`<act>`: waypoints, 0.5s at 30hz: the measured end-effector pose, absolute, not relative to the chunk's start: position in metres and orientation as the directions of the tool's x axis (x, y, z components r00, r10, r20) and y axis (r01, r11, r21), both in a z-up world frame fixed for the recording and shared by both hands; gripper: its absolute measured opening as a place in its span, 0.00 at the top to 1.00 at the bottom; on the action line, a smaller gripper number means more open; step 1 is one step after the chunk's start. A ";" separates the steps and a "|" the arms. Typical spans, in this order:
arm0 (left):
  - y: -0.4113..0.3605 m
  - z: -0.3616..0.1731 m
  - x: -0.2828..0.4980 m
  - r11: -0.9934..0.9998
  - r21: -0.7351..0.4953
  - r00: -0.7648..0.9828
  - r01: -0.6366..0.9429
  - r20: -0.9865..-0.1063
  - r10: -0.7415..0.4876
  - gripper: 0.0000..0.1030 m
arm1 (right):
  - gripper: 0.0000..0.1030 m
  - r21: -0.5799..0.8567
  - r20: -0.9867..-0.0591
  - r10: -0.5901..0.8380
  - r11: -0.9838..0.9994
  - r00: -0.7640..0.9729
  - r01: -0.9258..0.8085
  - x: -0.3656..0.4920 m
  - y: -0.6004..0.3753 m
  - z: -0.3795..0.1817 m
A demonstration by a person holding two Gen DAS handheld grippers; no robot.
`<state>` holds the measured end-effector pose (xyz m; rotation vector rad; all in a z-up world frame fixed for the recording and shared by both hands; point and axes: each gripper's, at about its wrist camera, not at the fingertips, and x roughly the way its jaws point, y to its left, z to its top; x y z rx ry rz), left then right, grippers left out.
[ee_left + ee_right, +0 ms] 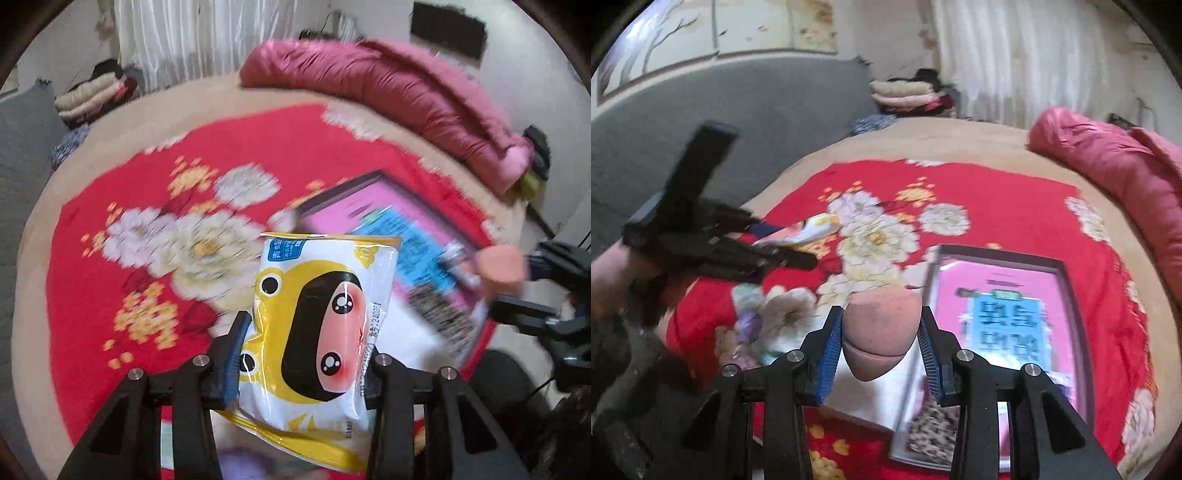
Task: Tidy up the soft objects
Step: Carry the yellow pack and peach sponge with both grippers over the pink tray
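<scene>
Aloft, both tools [306,354] [881,343] loaded.

One wet-wipes pack [321,328]. One pink makeup sponge [882,334]. One pink-lidded flat box [1008,321]. One rolled crimson quilt [399,99]. One red floral blanket [229,155]. One stack folded bedding [908,96]. Two tongs: left tongs [306,354], right tongs [881,350].

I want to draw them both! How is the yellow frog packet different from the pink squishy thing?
The frog packet is flat, shiny plastic with a cartoon face; the pink sponge is plump, matte and plain. The packet is in the left gripper, the sponge in the right gripper. Both are held above the red flowered blanket.
</scene>
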<state>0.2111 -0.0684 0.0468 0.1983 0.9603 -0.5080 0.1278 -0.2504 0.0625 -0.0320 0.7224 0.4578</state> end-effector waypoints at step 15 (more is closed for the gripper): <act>-0.176 0.089 0.141 0.820 -0.128 0.491 0.557 -0.746 -0.450 0.56 | 0.60 0.137 -0.599 0.199 0.980 0.776 -0.145 0.093 -0.359 0.071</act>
